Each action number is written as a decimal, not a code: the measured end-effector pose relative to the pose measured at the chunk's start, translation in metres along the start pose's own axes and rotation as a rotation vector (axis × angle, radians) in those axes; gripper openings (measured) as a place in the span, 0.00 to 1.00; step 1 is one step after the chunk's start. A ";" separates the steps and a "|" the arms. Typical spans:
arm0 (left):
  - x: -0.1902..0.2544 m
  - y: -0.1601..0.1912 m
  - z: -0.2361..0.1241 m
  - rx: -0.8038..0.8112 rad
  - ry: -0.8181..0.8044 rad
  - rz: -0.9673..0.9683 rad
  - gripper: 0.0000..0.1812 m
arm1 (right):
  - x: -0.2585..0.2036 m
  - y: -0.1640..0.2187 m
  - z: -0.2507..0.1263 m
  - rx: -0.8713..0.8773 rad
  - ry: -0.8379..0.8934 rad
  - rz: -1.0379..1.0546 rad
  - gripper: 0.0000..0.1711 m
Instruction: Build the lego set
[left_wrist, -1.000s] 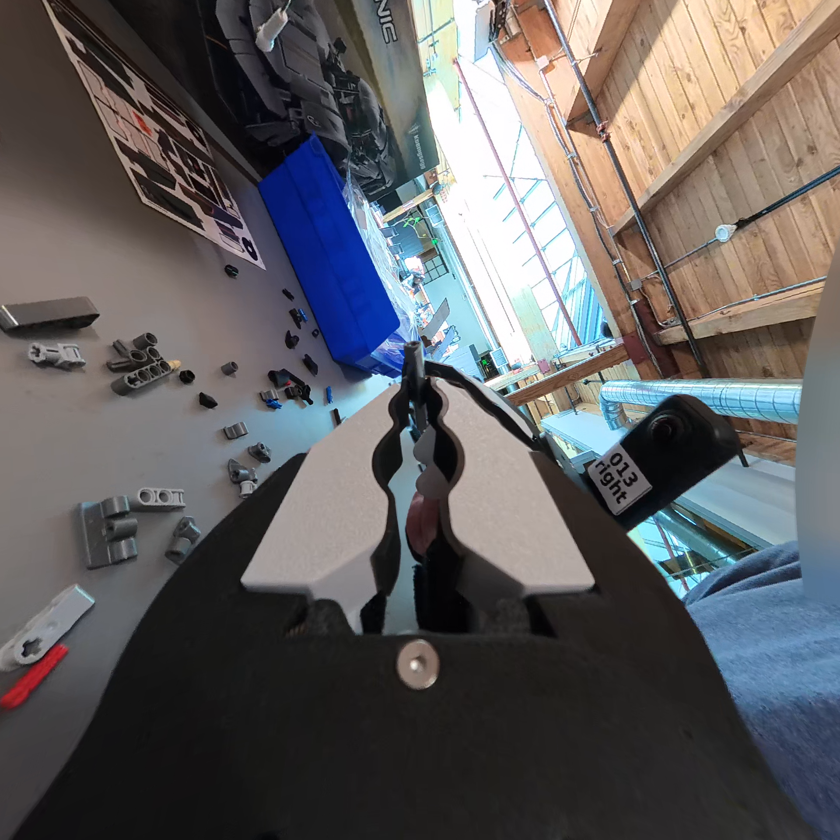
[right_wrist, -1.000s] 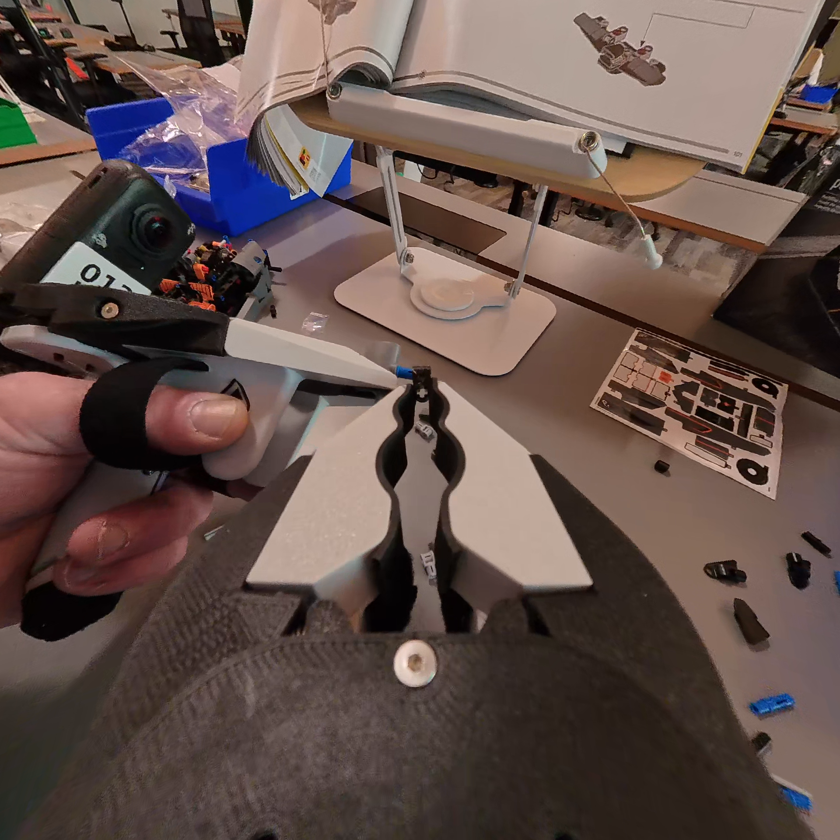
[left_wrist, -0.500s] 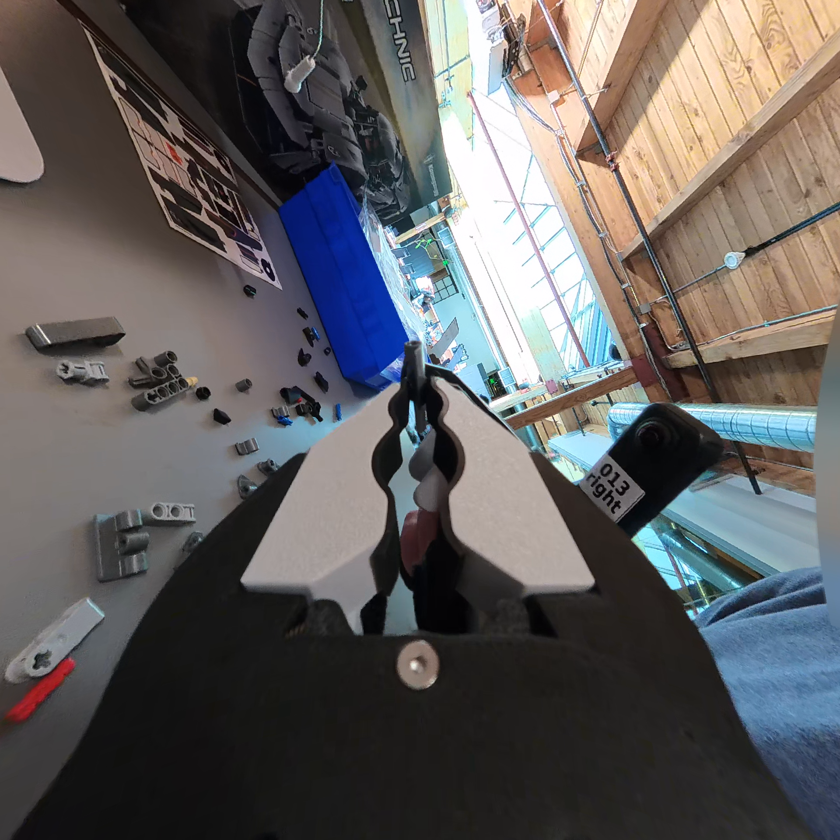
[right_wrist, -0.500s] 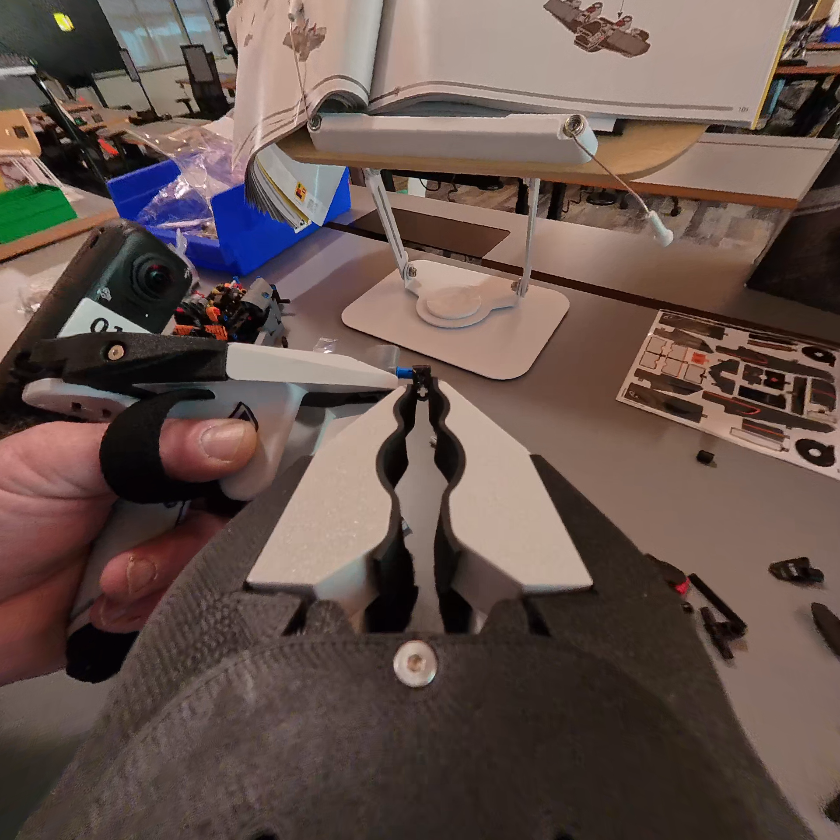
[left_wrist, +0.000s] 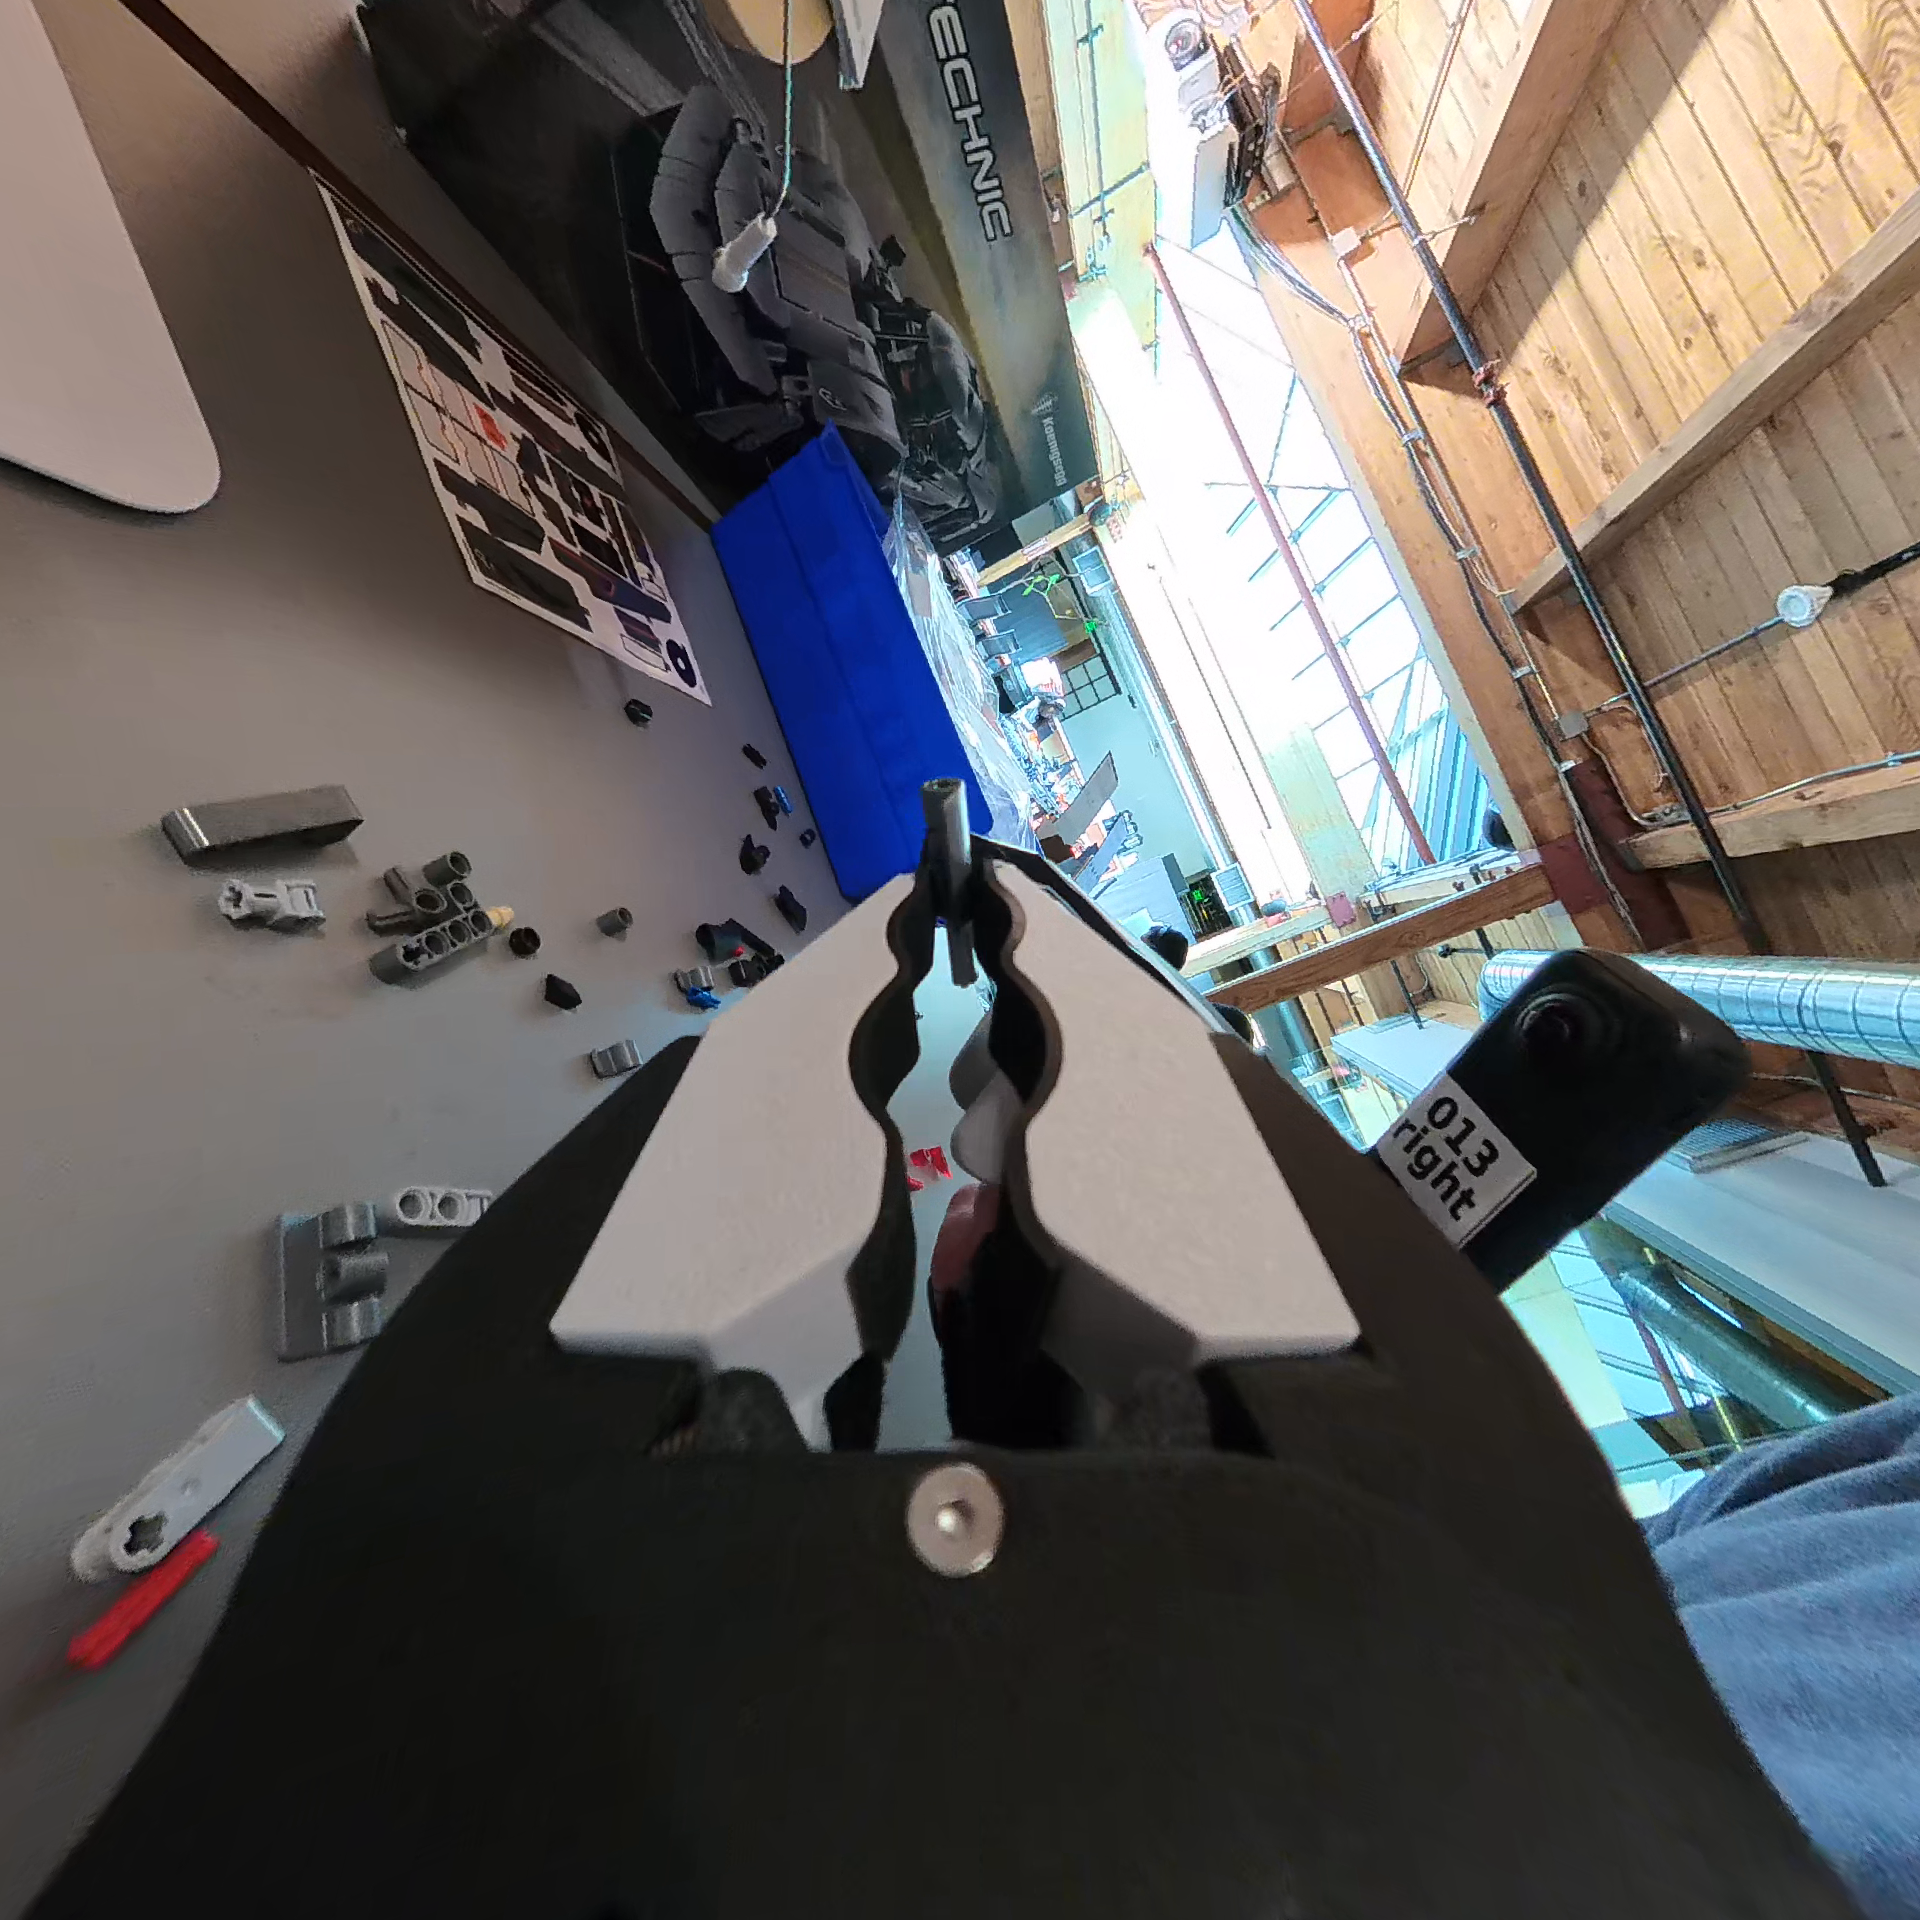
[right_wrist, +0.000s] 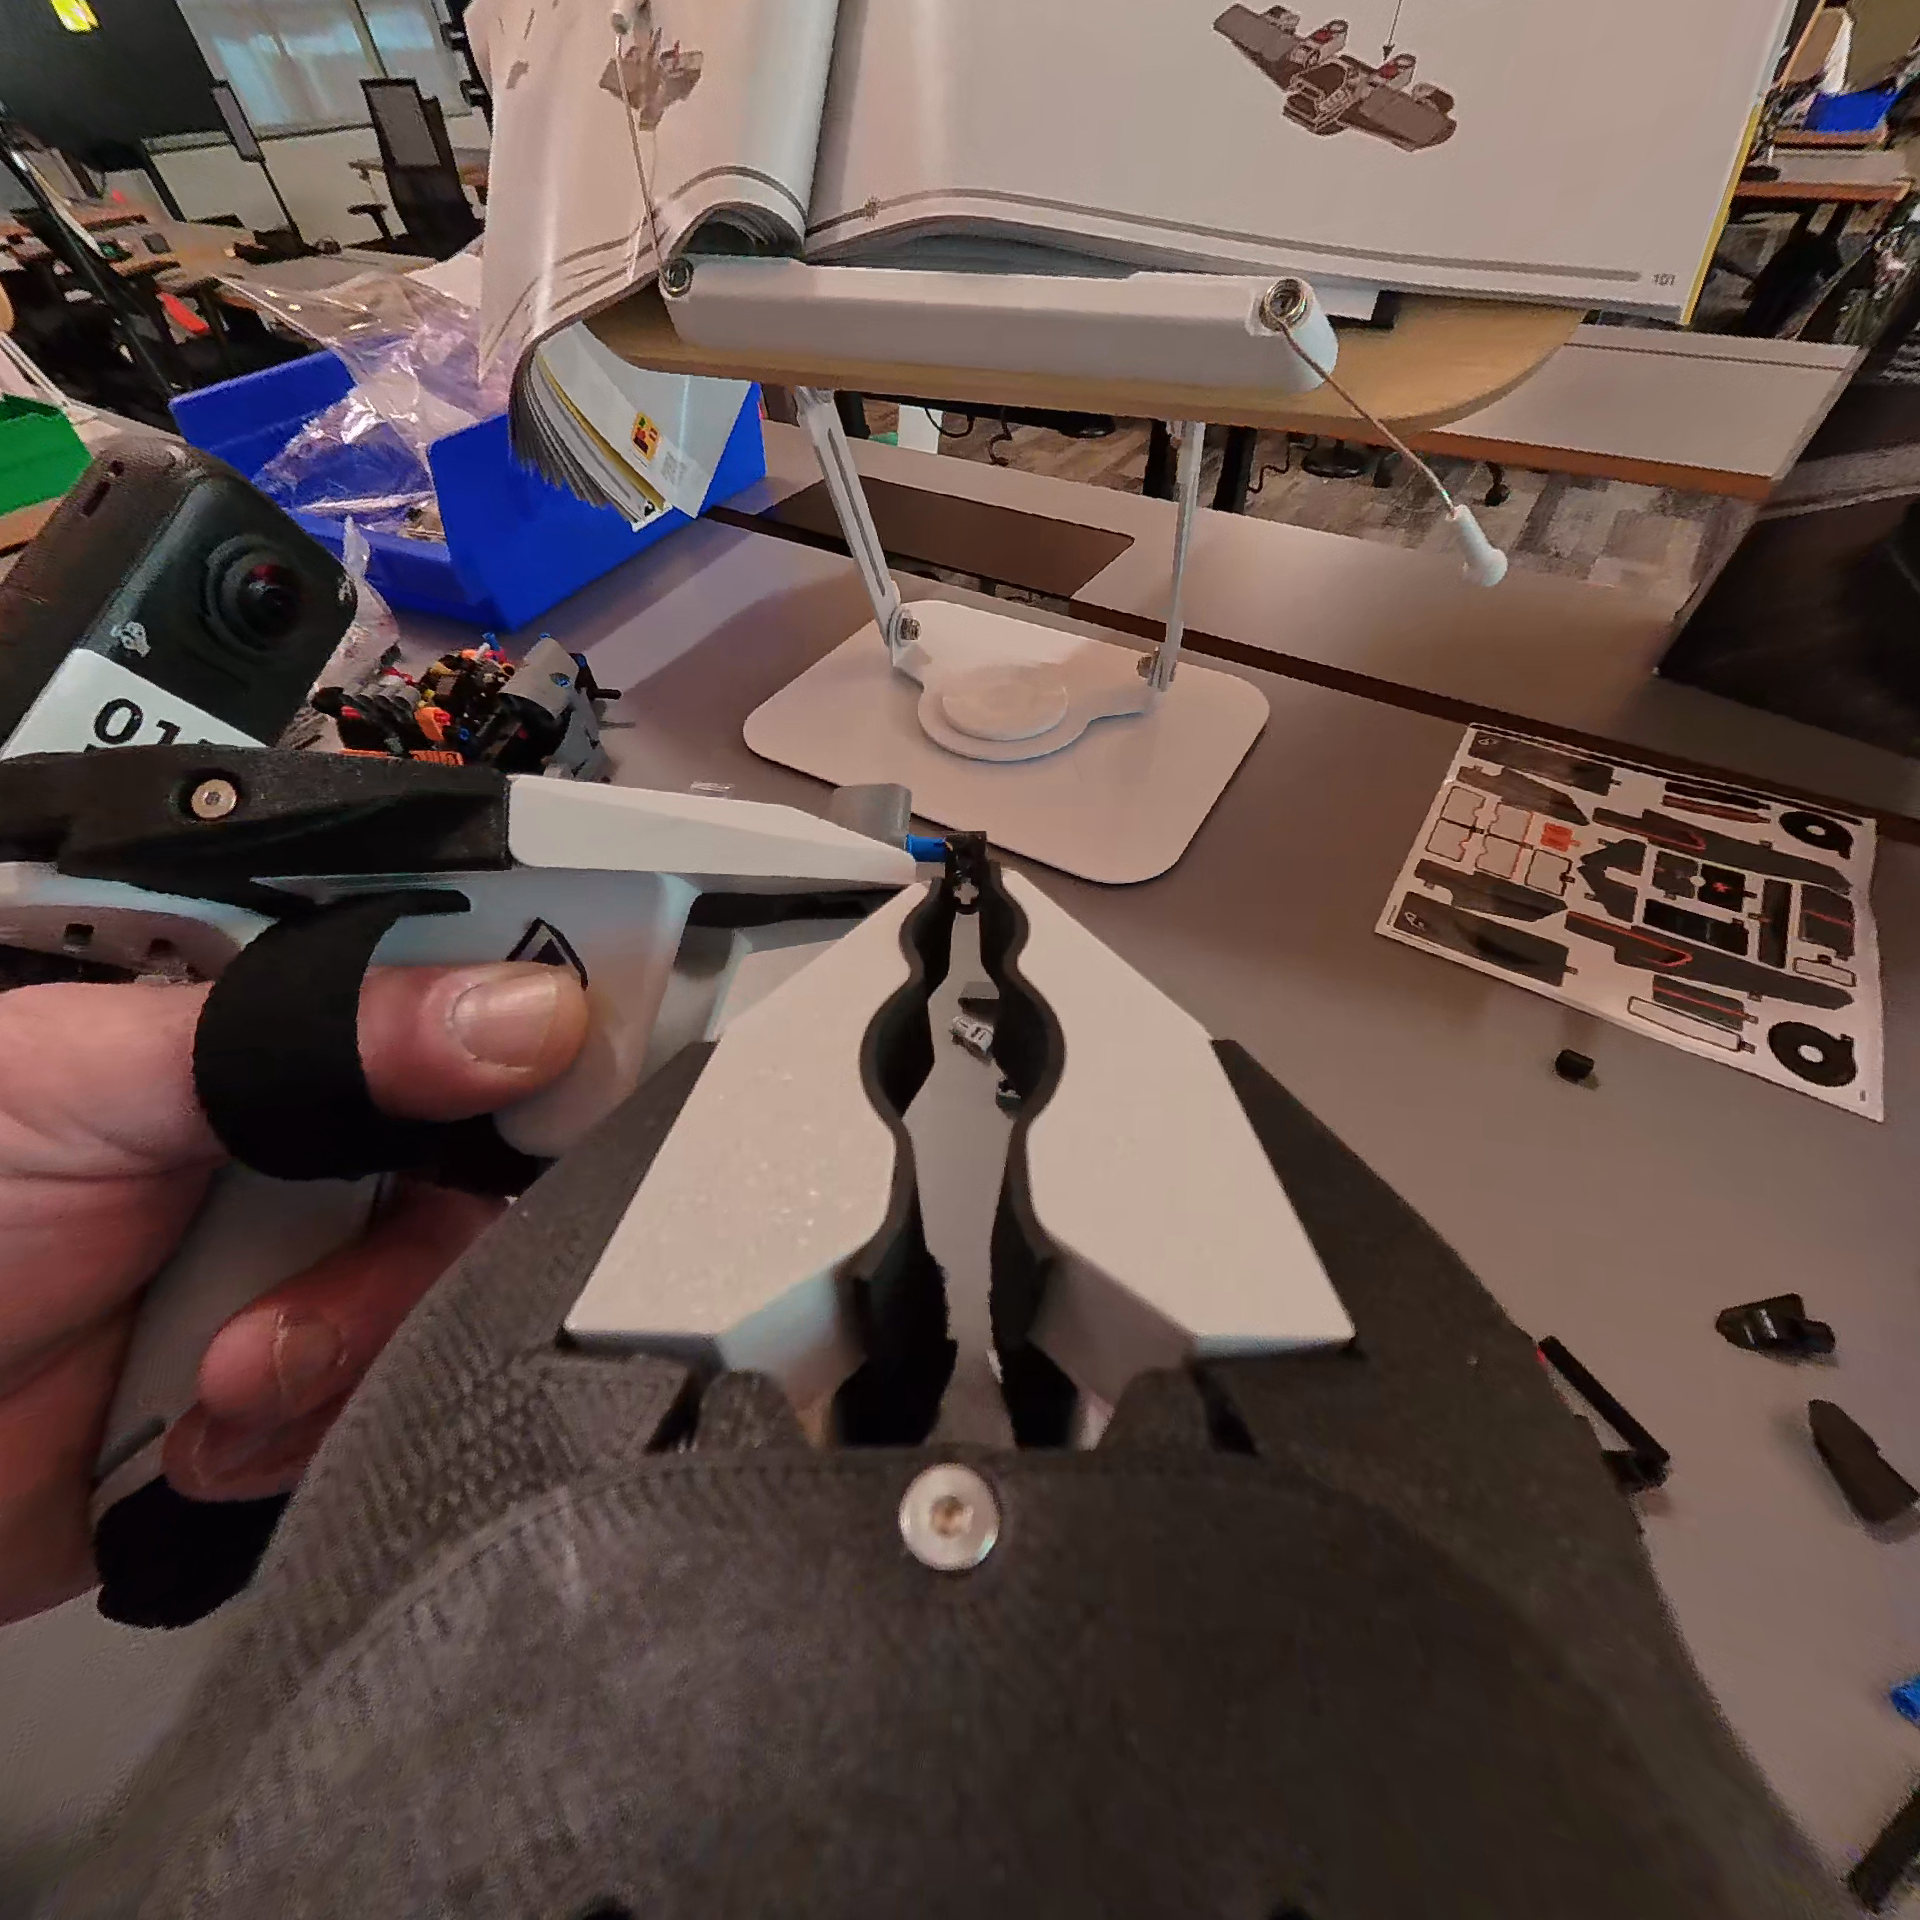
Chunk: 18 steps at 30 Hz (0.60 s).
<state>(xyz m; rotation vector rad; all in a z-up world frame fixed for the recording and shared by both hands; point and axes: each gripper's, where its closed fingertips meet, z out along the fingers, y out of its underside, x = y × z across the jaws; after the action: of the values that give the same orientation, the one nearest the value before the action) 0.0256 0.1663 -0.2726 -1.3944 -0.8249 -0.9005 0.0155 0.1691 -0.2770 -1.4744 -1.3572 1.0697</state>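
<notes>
In the left wrist view, the left gripper (left_wrist: 956, 883) is seen in the lower centre of the frame, and its jaws are closed on a thin black axle (left_wrist: 951, 883). The axle is held near its middle, so that one end sticks out beyond the fingertips toward the upper part of the frame. Its long axis runs almost along the fingers, tilted slightly to the left of the frame. It is probably held this way so that the free end can be pushed into a hole.

In the right wrist view, the right gripper (right_wrist: 964, 883) is closed on a small black connector (right_wrist: 966, 868) at the very tips, in the centre of the frame. The cross-shaped hole of this piece is turned to the camera. The left gripper comes in from the left of the frame, held by a hand (right_wrist: 208, 1195), and its tip is just beside the connector; a small blue piece (right_wrist: 920, 847) shows there. Whether the parts already touch cannot be told. The two pieces seem to be brought together in the air for joining.

Farther off, loose grey pieces (left_wrist: 431, 920) lie on the table (left_wrist: 208, 1060). Behind them a sticker sheet (right_wrist: 1652, 914), a book stand (right_wrist: 1008, 748) with the open manual (right_wrist: 1247, 135), and a blue bin (left_wrist: 831, 665) are seen.
</notes>
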 end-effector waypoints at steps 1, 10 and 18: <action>-0.001 0.000 0.000 0.004 0.001 -0.011 0.03 | 0.000 0.000 0.000 -0.002 0.008 -0.011 0.02; -0.003 -0.002 0.003 0.031 -0.013 -0.040 0.04 | 0.003 0.001 0.003 0.004 0.029 -0.028 0.01; -0.007 -0.003 0.003 0.029 -0.040 -0.011 0.03 | 0.002 0.003 0.006 -0.013 0.022 -0.043 0.01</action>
<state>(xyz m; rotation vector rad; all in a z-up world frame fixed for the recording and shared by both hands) 0.0199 0.1693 -0.2775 -1.3877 -0.8740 -0.8683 0.0107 0.1714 -0.2813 -1.4562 -1.3771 1.0169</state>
